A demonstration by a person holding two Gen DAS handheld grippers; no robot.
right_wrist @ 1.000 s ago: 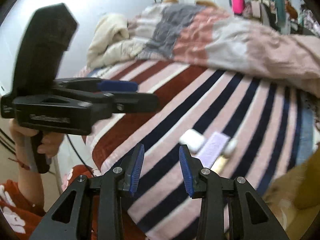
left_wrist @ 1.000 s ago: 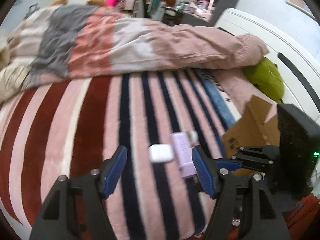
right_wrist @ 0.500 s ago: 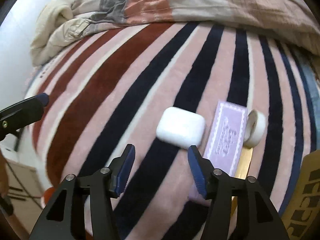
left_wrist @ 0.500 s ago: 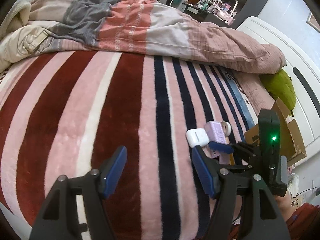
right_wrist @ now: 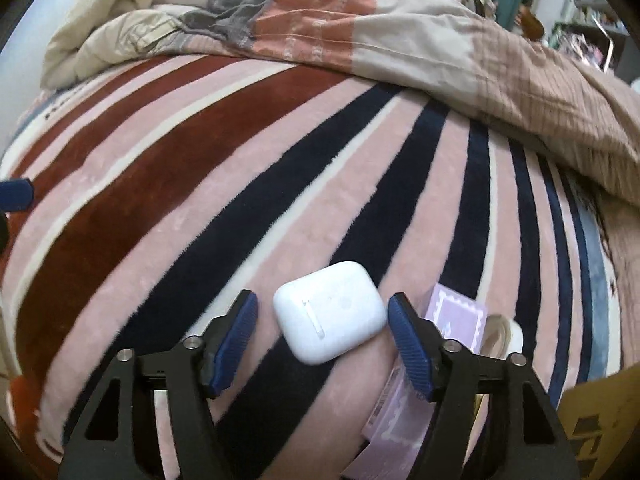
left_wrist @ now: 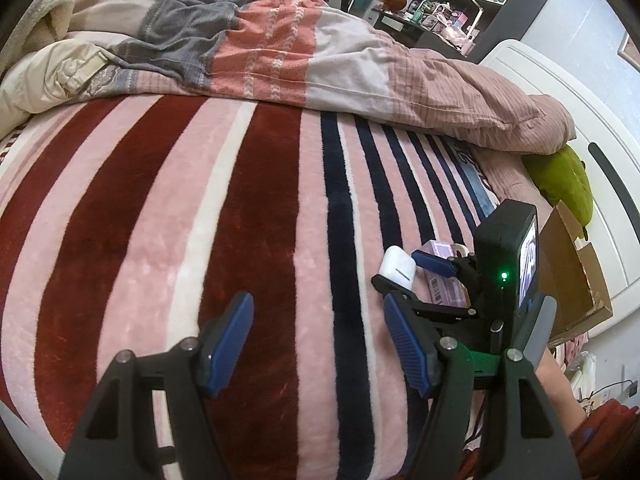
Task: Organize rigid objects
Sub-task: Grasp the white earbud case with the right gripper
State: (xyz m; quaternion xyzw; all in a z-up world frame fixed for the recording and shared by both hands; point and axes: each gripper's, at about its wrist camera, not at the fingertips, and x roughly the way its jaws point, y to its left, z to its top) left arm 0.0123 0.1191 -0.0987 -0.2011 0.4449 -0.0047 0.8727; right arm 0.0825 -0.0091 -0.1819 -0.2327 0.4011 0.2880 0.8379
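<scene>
White and glossy, the earbud case [right_wrist: 330,311] lies on the striped plush blanket [right_wrist: 200,216], across a navy stripe and a pink one, near the edge of the bed closest to the cameras. The right gripper [right_wrist: 322,334] straddles it: the blue pads stand either side of the case with a sliver of blanket showing at each, so nothing is clamped. Its jaws have just been widening, with the case between them. In the left wrist view the same case [left_wrist: 397,267] sits between those pads, tilted slightly.

Just beside the case, on its right in the right wrist view, lies a lilac box [right_wrist: 456,318] printed with a stamp-like border; the right finger of the gripper overlaps it. A roll of pale tape [right_wrist: 505,334] rests against the box's far side. A cardboard box [left_wrist: 576,276] stands open at the bed's edge beyond them.

Over bare red and pink stripes, well apart from the items, the left gripper [left_wrist: 318,340] hangs with its jaws parted and empty. A rumpled patchwork duvet [left_wrist: 280,40] lies across the far side of the bed.
</scene>
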